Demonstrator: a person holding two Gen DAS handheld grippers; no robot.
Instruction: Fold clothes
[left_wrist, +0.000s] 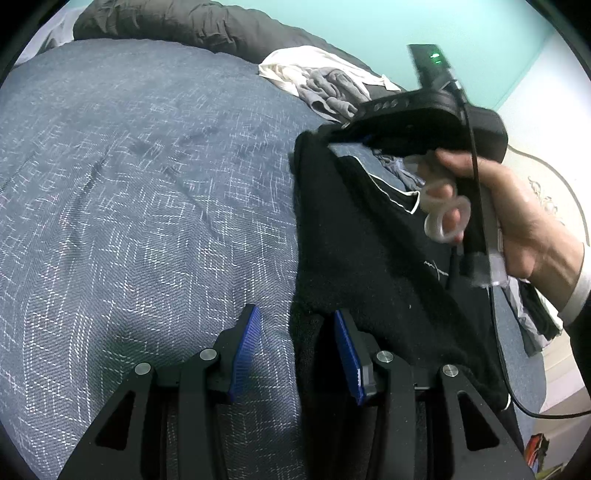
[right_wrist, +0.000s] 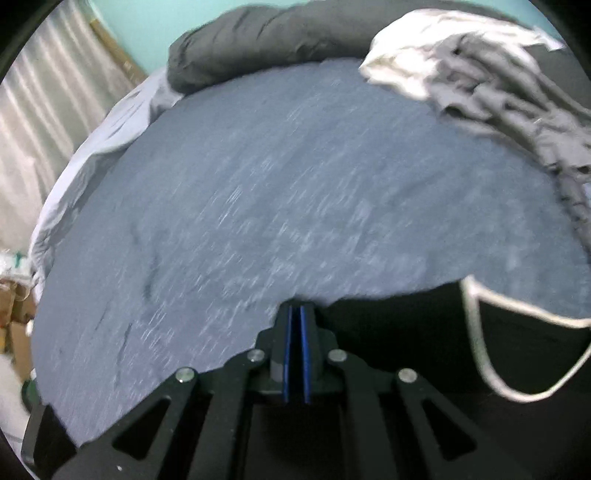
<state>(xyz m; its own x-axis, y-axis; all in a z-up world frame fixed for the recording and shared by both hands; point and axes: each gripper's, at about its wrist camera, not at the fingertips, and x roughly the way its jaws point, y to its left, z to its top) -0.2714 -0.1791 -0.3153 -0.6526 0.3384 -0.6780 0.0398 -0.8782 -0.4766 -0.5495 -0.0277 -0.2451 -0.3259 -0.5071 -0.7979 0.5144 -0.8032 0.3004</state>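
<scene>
Pinching the black garment at its top edge, the right gripper has its blue pads shut on cloth; the left gripper gapes over the lower hem (should close before lifting). Unfolded clothes crowd the bedspread beyond.

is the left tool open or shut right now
Open. In the left wrist view the left tool shows a wide gap between its blue pads, with the black garment edge lying between them, not yet clamped.
</scene>
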